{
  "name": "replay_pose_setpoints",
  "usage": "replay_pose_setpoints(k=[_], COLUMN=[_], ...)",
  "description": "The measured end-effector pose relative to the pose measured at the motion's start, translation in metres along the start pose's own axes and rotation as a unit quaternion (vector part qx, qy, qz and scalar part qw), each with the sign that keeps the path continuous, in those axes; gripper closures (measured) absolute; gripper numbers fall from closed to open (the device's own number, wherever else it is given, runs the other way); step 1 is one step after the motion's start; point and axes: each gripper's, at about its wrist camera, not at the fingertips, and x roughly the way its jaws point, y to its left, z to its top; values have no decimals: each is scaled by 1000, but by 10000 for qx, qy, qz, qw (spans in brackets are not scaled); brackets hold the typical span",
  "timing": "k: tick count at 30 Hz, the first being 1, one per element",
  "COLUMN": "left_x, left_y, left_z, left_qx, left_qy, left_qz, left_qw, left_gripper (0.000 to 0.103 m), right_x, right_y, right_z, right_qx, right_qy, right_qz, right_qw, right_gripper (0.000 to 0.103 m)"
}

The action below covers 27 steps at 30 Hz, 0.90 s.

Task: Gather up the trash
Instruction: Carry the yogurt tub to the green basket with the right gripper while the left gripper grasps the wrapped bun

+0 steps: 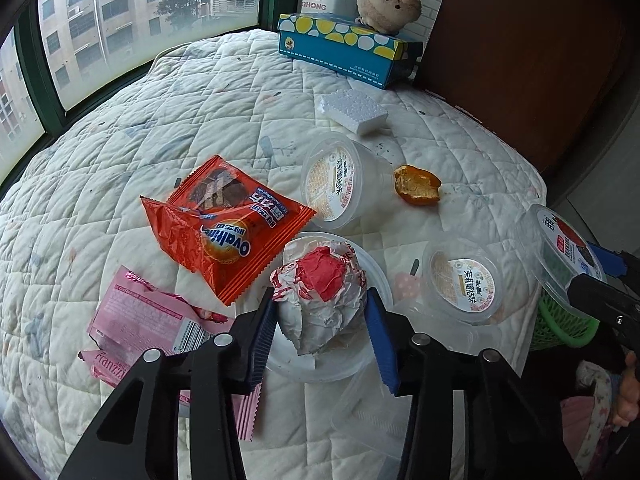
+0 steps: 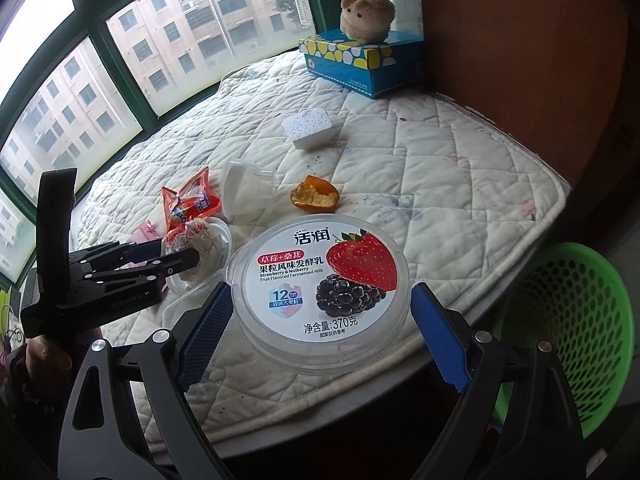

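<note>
Two grippers angled down, left gripper (image 1: pixel 322 312) clamps paper wad (image 1: pixel 320 300), right gripper (image 2: pixel 320 320) holds yogurt tub (image 2: pixel 320 284).

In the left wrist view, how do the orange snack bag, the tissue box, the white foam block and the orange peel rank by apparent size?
1. orange snack bag
2. tissue box, farther away, so perhaps really larger
3. white foam block
4. orange peel

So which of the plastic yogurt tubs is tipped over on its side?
The tub beside the orange peel, its printed lid facing the Ovaltine wrapper. The tub nearer the table edge sits upright, and the strawberry tub sits between the right jaws.
</note>
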Motion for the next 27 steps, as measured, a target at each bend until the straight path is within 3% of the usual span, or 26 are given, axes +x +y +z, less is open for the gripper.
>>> replay_pose_setpoints(k=[8, 19, 27], left_x=[-19, -73, -93], left_y=[-8, -26, -75], left_z=[2, 16, 30], left_qx=[83, 117, 323], left_qy=[-157, -591, -760], left_qz=[87, 32, -407], left_qw=[9998, 9982, 9958], left_gripper=[65, 65, 65], right_x=[-22, -51, -64], right_y=[-26, -100, -164], right_z=[-14, -47, -69], right_qx=[401, 986, 1394], right_qy=[-213, -399, -311], right_qz=[-132, -1043, -1525], right_qw=[9989, 9888, 9779], right_gripper=[14, 14, 14])
